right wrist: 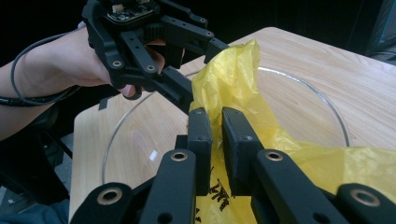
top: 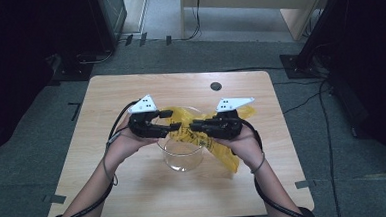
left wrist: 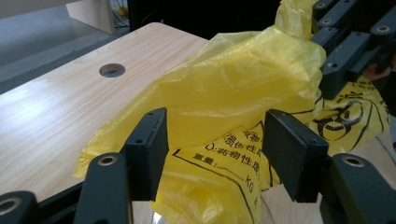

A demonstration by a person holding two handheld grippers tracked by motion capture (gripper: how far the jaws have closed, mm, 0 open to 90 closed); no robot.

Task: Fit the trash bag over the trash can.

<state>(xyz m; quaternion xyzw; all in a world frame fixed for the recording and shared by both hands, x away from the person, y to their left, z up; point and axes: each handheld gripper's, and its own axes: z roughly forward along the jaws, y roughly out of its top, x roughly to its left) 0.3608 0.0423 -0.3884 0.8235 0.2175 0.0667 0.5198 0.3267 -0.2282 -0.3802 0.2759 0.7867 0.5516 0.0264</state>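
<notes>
Here, crinkled yellow plastic bag (left wrist: 233,88), round glass bowl (top: 182,159).

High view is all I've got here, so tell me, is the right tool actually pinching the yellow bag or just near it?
Observer: The right tool is shut on the yellow bag; a thin fold of plastic is clamped between its pads, as the right gripper view shows.
Operator: And the left tool?
Observer: The left tool is open. Its pads stand apart with the bag bunched in the gap, neither pressing on it.
Operator: Any printing on the bag?
Observer: Yes, black text and a biohazard symbol show in the left gripper view.
Operator: Where's the bowl?
Observer: The glass bowl sits under the bag, its rim curving behind the clamped fold.
</notes>
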